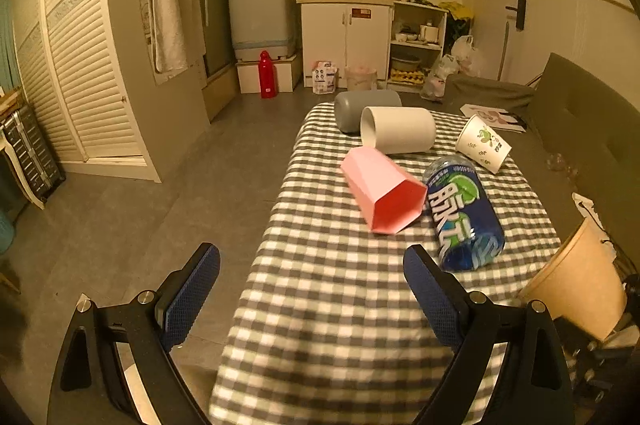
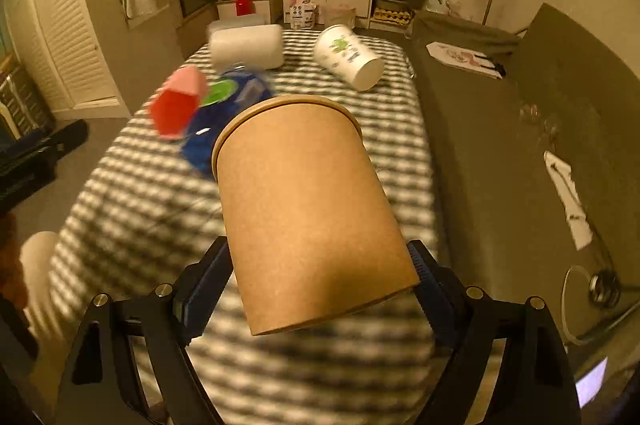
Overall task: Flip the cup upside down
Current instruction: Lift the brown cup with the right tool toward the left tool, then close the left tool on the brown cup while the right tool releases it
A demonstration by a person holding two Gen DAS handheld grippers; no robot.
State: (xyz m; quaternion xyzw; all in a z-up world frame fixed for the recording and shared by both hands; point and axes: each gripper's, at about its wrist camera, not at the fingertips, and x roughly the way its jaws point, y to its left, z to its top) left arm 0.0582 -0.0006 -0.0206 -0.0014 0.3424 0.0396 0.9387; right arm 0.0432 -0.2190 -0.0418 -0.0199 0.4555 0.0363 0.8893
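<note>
Holding the brown paper cup [image 2: 308, 209] clamped in the right gripper [image 2: 322, 271] above the near checked table [image 2: 120, 201], left gripper [image 1: 312, 289] wide and empty, we should rotate it slowly, rim downward.

Five cups: brown paper [image 2: 304, 209], pink [image 1: 382, 195], white [image 1: 398, 129], grey [image 1: 366, 109], printed paper [image 1: 484, 143]. One blue bottle [image 1: 464, 215], seemingly.

Your left gripper [image 1: 312, 289] had black angular frame arms, round silver screws at the joints and blue, finely textured pads on its fingers [image 1: 192, 295]. Your right gripper [image 2: 320, 277] showed the same black frame, silver screws and blue pads.
</note>
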